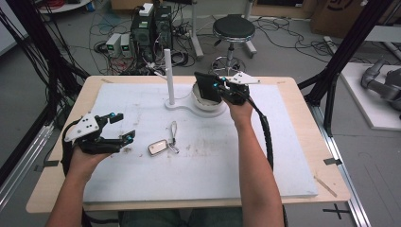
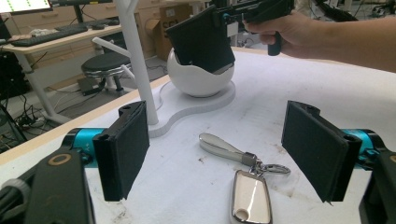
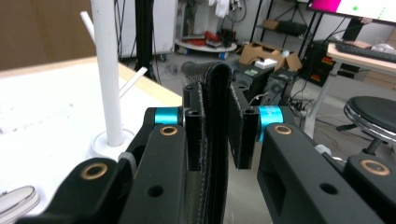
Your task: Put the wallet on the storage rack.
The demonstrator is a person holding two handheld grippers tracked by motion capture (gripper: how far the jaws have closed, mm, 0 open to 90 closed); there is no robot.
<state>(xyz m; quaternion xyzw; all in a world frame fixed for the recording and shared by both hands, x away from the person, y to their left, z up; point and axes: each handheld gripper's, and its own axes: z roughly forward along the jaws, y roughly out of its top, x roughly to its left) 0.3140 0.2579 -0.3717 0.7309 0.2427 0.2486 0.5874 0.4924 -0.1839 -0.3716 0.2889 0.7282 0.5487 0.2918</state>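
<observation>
The right gripper (image 1: 216, 85) is clenched on a black wallet (image 1: 206, 88) standing in the white bowl (image 1: 208, 103). The left gripper (image 1: 121, 126) rests released near the key fob (image 1: 158, 147) on the table (image 1: 293, 142).

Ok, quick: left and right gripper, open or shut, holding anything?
Left gripper: open, holding nothing, above the table near the key fob.
Right gripper: shut on the black wallet, over the white bowl.
</observation>
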